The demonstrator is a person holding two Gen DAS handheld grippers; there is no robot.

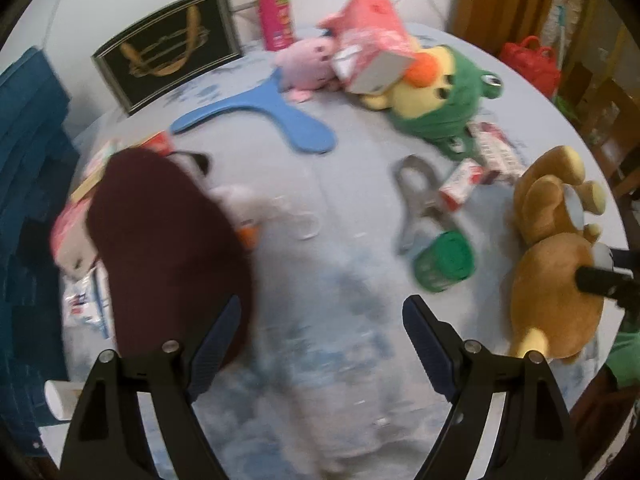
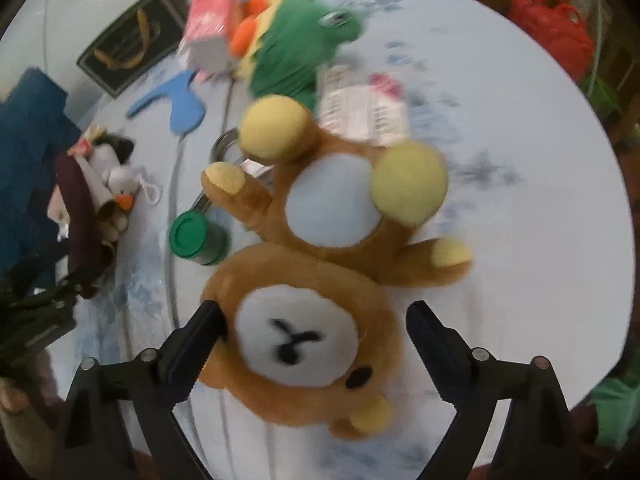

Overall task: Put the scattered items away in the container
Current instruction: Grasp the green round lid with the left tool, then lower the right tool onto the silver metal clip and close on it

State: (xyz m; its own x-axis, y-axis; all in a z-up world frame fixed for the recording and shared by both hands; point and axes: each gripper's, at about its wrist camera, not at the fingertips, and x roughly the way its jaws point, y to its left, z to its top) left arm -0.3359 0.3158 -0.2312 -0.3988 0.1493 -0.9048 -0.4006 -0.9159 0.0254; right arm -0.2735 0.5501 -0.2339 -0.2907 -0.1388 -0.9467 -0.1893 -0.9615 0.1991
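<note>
A brown plush bear [image 2: 320, 208] lies on its back on the pale blue tablecloth [image 2: 520, 240]. My right gripper [image 2: 316, 308] stands open astride its head: the left finger [image 2: 200, 332] touches the head, while the right one stands just off it. The bear [image 1: 556, 264] also shows at the right of the left wrist view. My left gripper [image 1: 322, 304] is open over bare cloth with nothing between its fingers. Just left of it is a dark maroon bag-like thing [image 1: 160, 240], with a penguin plush [image 2: 120, 184] and packets beside it.
Scattered on the table: a green cup [image 1: 444, 260], a metal clamp [image 1: 416, 200], red-and-white packets [image 1: 460, 184], a blue boomerang [image 1: 260, 116], a pink plush [image 1: 308, 64], a pink box [image 1: 372, 40] and a green-and-yellow plush [image 1: 440, 92]. A framed picture [image 1: 168, 48] stands at the back.
</note>
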